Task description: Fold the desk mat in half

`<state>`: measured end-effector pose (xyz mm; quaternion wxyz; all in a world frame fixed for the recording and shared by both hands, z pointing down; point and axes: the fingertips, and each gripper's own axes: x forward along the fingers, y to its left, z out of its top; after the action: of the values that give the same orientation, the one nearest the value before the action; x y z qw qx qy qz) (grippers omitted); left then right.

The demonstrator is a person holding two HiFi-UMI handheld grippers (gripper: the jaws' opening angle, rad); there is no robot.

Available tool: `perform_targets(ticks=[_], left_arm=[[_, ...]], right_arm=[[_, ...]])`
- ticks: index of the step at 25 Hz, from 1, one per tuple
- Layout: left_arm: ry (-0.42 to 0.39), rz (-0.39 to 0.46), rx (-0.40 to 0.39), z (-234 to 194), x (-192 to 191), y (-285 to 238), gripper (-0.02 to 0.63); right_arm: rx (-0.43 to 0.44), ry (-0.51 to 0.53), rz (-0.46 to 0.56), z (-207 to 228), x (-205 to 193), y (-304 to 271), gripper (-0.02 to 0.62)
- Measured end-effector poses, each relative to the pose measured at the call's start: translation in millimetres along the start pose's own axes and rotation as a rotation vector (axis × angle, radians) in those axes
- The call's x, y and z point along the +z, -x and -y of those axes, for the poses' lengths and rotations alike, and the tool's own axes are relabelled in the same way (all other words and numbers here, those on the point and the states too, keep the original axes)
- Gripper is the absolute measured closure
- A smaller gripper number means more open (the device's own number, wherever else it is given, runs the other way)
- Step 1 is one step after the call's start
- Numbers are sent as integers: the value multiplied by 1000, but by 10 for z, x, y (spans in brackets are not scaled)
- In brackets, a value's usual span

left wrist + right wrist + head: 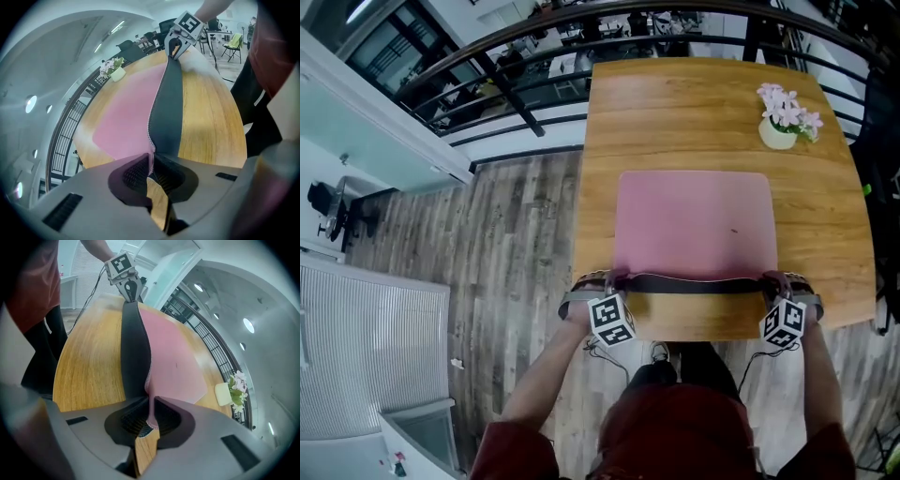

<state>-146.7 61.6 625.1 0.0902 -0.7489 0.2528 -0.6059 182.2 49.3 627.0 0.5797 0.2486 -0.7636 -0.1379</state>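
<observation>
– Desk mat (pixel 694 225) folded yet?
– Barely begun. It lies on the surface (pixel 675 103); left claw (pixel 617 277) and right claw (pixel 772 277) each pinch a near corner, with that edge raised. The fold-over remains.

The desk mat (pixel 694 220) lies on the table (pixel 675 103), over its near half, with bare tabletop to the left, to the right and beyond it. The mat's near edge is raised off the table and stretches between the left gripper (pixel 617 278) at its near left corner and the right gripper (pixel 773 278) at its near right corner, each corner sitting between that gripper's jaws. A flower pot (pixel 780 127) stands at the table's far right, apart from the mat. A railing (pixel 487 84) runs behind the table, and the floor (pixel 487 234) lies to the table's left.
</observation>
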Motion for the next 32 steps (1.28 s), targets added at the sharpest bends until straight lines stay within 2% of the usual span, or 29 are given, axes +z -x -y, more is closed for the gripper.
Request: perform_targets(ticks=[5,12,22,32], left_arm=[[-7,-24,8,-60,42,-74,560],[-62,-47,-2,-43,88,-122,558],[-34,-31,12,-111,101,-179,558],[17,-51,13,-210,89,-231,569]], right_arm=[[9,26,38,82,20,-88,549],[42,25,88,86,37,-102,548],[69,15,118,168,50,-122,524],[60,24,71,216,10,-213,566]])
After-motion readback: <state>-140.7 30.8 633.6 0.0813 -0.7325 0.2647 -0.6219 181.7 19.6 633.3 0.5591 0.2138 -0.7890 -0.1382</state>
